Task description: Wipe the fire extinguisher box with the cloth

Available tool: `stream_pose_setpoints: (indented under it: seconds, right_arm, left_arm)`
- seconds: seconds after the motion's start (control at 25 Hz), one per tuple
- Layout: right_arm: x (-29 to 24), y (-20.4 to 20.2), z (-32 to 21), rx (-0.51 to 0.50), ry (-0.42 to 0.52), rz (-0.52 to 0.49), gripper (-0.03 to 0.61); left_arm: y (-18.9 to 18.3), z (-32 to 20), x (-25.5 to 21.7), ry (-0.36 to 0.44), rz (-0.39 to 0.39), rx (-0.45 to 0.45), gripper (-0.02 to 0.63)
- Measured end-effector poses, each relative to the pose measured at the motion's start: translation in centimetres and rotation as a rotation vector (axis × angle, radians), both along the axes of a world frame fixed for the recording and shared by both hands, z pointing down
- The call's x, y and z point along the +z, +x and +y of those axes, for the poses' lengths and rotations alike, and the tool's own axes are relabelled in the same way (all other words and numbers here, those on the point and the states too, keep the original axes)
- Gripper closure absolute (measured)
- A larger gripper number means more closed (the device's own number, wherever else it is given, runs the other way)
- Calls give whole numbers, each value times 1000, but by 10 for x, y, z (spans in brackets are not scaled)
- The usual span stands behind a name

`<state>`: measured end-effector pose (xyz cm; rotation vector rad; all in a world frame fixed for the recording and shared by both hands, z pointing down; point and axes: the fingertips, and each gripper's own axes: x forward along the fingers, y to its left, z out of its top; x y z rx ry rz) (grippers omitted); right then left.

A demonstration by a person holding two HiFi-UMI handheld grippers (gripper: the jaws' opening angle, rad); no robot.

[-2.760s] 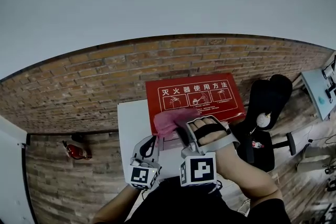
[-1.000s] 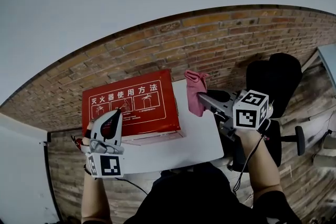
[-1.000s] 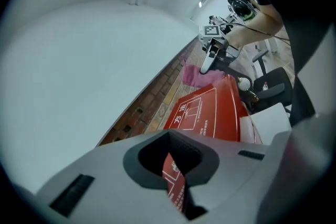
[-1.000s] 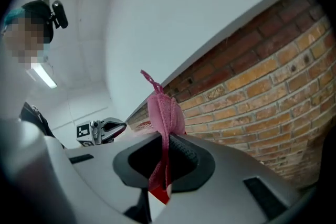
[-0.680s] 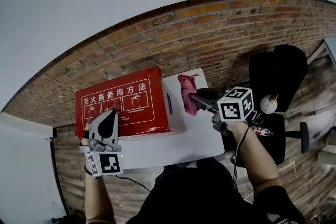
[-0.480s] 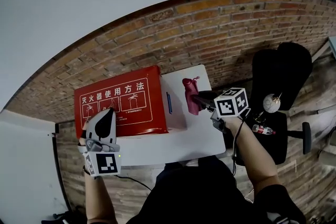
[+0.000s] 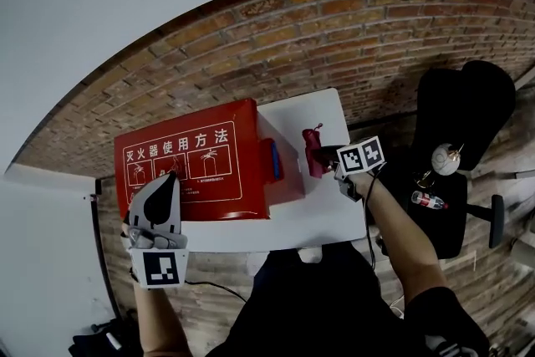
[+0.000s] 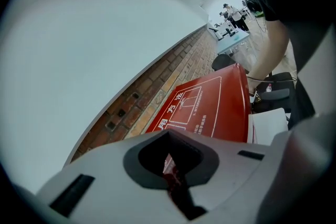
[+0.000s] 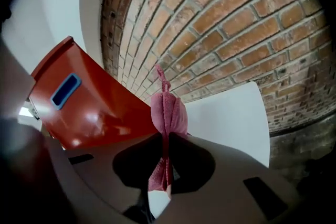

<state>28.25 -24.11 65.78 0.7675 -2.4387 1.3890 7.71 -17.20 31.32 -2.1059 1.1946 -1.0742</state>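
The red fire extinguisher box (image 7: 196,167) lies on a white table (image 7: 322,209), its printed face toward me. A blue handle (image 7: 275,160) sits on its right side. My right gripper (image 7: 323,153) is shut on a pink cloth (image 7: 313,150), which hangs bunched just right of that side; whether it touches the box I cannot tell. In the right gripper view the cloth (image 9: 168,113) stands up between the jaws, next to the box side (image 9: 94,113). My left gripper (image 7: 170,180) is shut and empty, its tips over the box's lower left face (image 8: 215,107).
A brick wall (image 7: 334,21) runs behind the table, with white wall above it. A black office chair (image 7: 464,117) stands at the right, with a small bottle (image 7: 426,199) on its seat. Bare tabletop (image 9: 231,113) lies beyond the cloth.
My right gripper has come down with the cloth, from above the table's far right corner to beside the box's right side. The left gripper has sunk slightly and stays shut at the box's lower left.
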Motion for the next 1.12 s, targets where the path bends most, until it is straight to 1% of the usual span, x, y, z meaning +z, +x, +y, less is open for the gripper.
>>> stream_pose_setpoints:
  seconds: [0.16, 0.36, 0.52, 0.68, 0.84, 1.12]
  right_arm:
    - [37, -4, -6, -7, -51, 19, 526]
    - [78, -7, -12, -3, -111, 15, 528]
    - [110, -15, -10, -1, -176, -1, 528]
    - [135, -26, -10, -3, -238, -20, 528]
    - [146, -40, -7, -18, -275, -65, 528]
    - [148, -61, -6, -61, -304, -129, 528]
  left_arm:
    - [1, -1, 0, 0, -9, -8, 601]
    - [-3, 0, 4, -31, -6, -36, 601]
    - [-3, 0, 4, -25, 27, -51, 601]
    - [-5, 0, 3, -29, 31, -63, 601]
    - [-4, 0, 2, -26, 58, -63, 601]
    - [-3, -1, 2, -22, 69, -57, 601]
